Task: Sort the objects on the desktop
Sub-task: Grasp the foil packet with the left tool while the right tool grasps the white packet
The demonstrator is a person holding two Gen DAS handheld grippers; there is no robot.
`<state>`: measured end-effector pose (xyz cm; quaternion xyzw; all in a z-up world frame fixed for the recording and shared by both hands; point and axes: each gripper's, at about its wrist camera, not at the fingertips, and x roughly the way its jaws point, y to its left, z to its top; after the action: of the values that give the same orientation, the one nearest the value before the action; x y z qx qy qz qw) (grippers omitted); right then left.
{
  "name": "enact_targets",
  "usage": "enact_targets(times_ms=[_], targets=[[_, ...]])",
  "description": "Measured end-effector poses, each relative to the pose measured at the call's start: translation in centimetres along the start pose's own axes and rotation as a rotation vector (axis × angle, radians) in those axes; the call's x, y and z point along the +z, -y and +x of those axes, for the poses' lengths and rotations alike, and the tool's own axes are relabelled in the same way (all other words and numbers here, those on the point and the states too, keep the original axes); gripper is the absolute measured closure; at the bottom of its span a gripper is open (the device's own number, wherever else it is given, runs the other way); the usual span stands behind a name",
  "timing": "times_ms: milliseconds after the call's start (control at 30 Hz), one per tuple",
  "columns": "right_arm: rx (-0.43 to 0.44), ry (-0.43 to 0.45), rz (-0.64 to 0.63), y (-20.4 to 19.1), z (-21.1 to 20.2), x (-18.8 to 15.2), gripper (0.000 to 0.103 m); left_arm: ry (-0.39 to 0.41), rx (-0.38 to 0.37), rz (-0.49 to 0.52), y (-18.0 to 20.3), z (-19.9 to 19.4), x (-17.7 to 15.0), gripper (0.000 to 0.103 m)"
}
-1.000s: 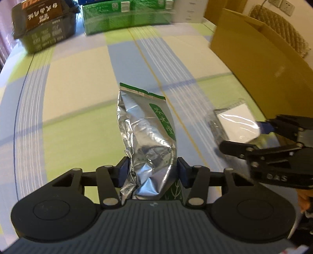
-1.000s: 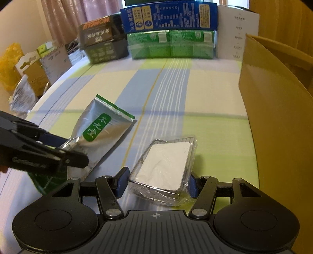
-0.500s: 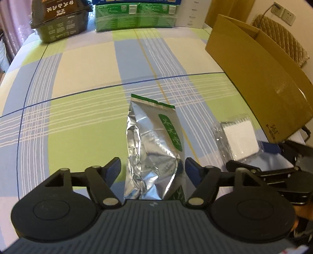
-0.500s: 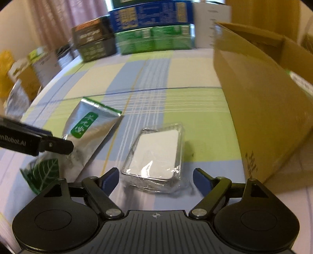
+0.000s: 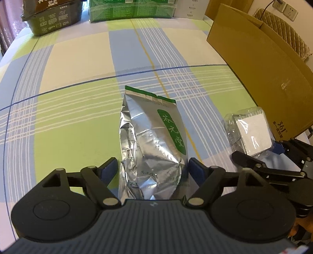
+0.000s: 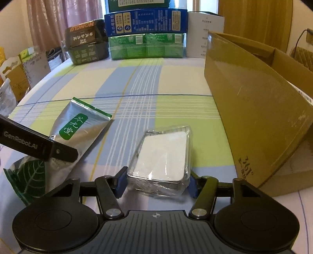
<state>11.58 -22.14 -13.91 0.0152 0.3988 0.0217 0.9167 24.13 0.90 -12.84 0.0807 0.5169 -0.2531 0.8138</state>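
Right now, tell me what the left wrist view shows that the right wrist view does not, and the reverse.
Only the left wrist view shows the wall sockets at upper right and the left gripper open around the foil pouch.

Only the right wrist view shows the blue box stacked on the green boxes, the curtain, and the right gripper with its jaws against the clear plastic box.

Both show the pouch, the plastic box, the cardboard box and the checked tablecloth.
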Motion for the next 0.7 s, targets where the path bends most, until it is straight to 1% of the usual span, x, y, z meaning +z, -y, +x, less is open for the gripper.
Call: enact_targets(times_ms=[233, 367, 400, 467, 533, 600, 667, 700], targets=[[-0.001, 0.007, 0.015, 0.3, 0.2, 0.2, 0.046, -0.017, 0.019, 0.054, 0.7, 0.5, 0.2, 0.027], [-0.009, 0.003, 0.011, 0.2, 0.4, 0.2, 0.041, -0.034, 0.07, 0.126, 2.1, 0.5, -0.4, 0.03], [-0.009, 0.002, 0.01, 0.3, 0.5, 0.3, 0.04, -0.034, 0.073, 0.136, 2.3, 0.5, -0.6, 0.032], [-0.008, 0.002, 0.015, 0.4, 0.6, 0.4, 0.039, -0.033, 0.068, 0.142, 2.3, 0.3, -0.7, 0.039], [-0.009, 0.004, 0.013, 0.5, 0.7, 0.4, 0.039, -0.036, 0.046, 0.128, 2.0, 0.0, -0.5, 0.052], [-0.008, 0.006, 0.018, 0.5, 0.8, 0.5, 0.039, -0.042, 0.042, 0.12, 2.0, -0.3, -0.5, 0.055], [-0.004, 0.007, 0.024, 0.6, 0.8, 0.5, 0.04, -0.041, 0.049, 0.123, 2.3, -0.5, -0.7, 0.056], [-0.003, 0.009, 0.029, 0.6, 0.8, 0.5, 0.045, -0.04, 0.049, 0.121, 2.4, -0.5, -0.8, 0.056]])
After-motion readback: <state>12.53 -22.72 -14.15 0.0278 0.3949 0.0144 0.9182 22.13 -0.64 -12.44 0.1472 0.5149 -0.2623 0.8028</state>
